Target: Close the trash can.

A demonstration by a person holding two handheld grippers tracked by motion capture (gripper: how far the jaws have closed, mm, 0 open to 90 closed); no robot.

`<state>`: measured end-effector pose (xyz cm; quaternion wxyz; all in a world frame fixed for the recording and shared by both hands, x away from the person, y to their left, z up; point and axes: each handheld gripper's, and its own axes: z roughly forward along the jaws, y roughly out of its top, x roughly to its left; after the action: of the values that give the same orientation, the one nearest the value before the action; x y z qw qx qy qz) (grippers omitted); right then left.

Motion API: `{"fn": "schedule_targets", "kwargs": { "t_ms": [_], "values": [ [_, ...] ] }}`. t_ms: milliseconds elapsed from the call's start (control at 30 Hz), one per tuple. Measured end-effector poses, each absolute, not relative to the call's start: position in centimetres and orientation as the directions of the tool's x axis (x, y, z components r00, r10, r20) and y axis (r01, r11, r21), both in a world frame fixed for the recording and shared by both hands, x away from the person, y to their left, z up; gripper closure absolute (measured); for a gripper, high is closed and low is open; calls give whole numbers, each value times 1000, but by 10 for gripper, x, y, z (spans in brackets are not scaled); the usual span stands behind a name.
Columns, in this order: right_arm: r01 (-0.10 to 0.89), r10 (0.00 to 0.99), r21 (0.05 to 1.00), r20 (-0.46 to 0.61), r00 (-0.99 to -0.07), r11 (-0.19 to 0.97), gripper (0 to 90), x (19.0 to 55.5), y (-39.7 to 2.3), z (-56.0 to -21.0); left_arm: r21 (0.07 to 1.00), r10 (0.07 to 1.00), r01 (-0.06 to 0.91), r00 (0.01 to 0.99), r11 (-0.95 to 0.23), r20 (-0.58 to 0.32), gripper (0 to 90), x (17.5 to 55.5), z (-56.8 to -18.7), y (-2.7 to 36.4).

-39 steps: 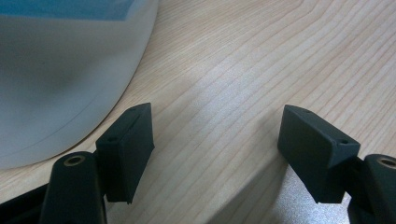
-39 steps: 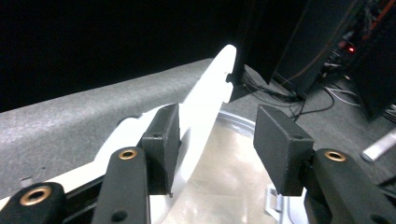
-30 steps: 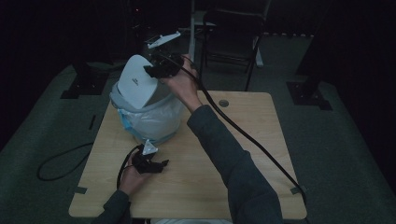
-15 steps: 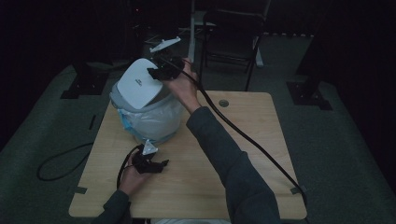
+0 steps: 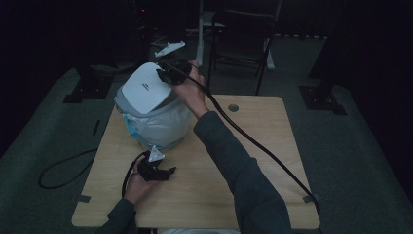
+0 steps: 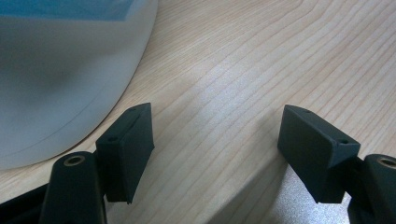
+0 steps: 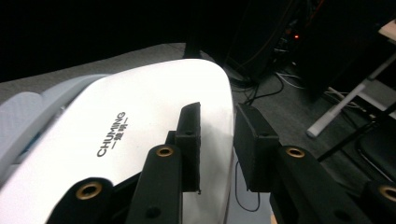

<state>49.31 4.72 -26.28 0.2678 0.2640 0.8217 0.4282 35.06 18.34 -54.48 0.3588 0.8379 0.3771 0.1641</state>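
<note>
dim room; right gripper (image 7: pixel 215 140), jaws just closing on the bin lid (image 5: pixel 146 88) edge, lifts it at the table's (image 5: pixel 272 161) far-left corner; left gripper (image 5: pixel 163 171) rests wide, empty.

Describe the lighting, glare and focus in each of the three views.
High view: dim, dark surroundings; the table and the bin's white lid catch the light. Left gripper view: bright and even, wood grain sharp, the bin a soft blur at close range. Right gripper view: the lid glares almost blown-out against a black background, its lettering readable, the right gripper in shadow.
</note>
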Motion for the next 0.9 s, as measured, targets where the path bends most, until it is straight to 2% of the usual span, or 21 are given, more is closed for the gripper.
{"fn": "schedule_targets", "kwargs": {
  "t_ms": [200, 333, 567, 900],
  "values": [
    [210, 661, 830, -231, -714, 516, 785, 497, 50, -272, 726, 751, 515, 660, -456, 4, 276, 351, -545, 183],
    [242, 646, 808, -209, -735, 537, 898, 501, 52, -283, 726, 752, 514, 660, -456, 5, 277, 351, -545, 183],
    [335, 665, 790, -119, -737, 513, 900, 513, 46, -295, 726, 751, 514, 660, -456, 4, 277, 351, -545, 183],
    [381, 690, 812, -37, -723, 442, 900, 518, 38, -303, 725, 748, 512, 664, -460, 6, 277, 350, -545, 184]
  ]
}}
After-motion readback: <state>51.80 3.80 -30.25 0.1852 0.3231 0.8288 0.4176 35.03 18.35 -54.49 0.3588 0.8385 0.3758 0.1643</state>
